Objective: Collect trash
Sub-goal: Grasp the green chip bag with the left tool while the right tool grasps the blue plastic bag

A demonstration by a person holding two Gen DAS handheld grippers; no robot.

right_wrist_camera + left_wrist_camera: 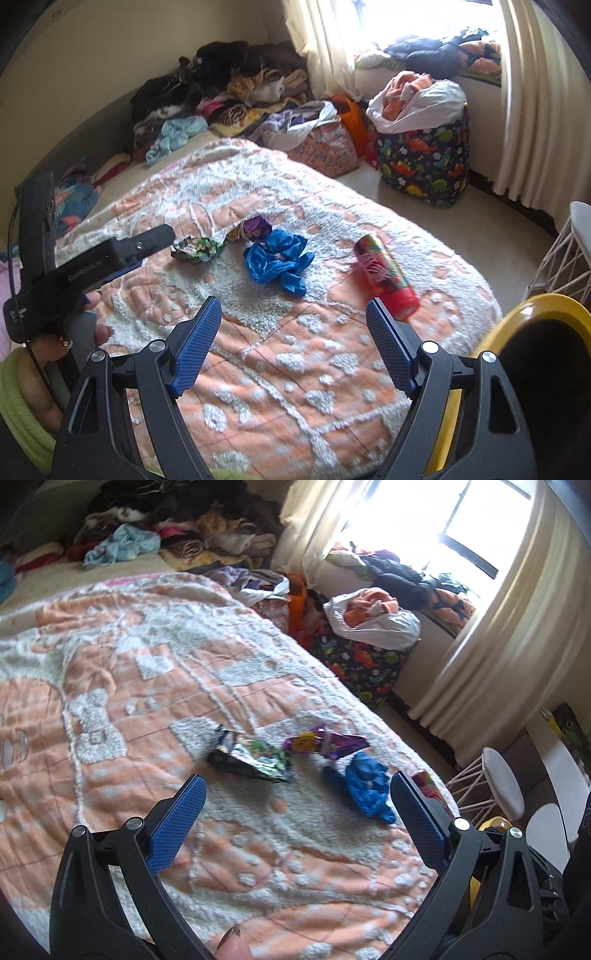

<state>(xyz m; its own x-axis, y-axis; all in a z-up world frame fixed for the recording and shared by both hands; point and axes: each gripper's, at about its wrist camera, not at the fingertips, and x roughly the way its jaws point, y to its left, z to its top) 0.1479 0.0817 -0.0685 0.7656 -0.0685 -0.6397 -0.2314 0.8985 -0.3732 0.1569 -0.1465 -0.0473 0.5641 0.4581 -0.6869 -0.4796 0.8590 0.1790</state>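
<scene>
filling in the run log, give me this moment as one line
phase: approach | left gripper: open, empty | right gripper: open, empty | on blanket: blue plastic bag, two crumpled wrappers, red can | yellow bin: beside bed

Four pieces of trash lie on the bedspread near the middle of the right wrist view: one dark crumpled wrapper (198,249), one purple wrapper (255,229), one blue crumpled bag (279,260) and one red patterned tube (386,282) to their right. On the floor at the upper right stand two fabric bins, a dinosaur-print bin (424,162) and a peach-print bin (325,147). One yellow-rimmed container (535,306) shows at the lower right edge.
</scene>
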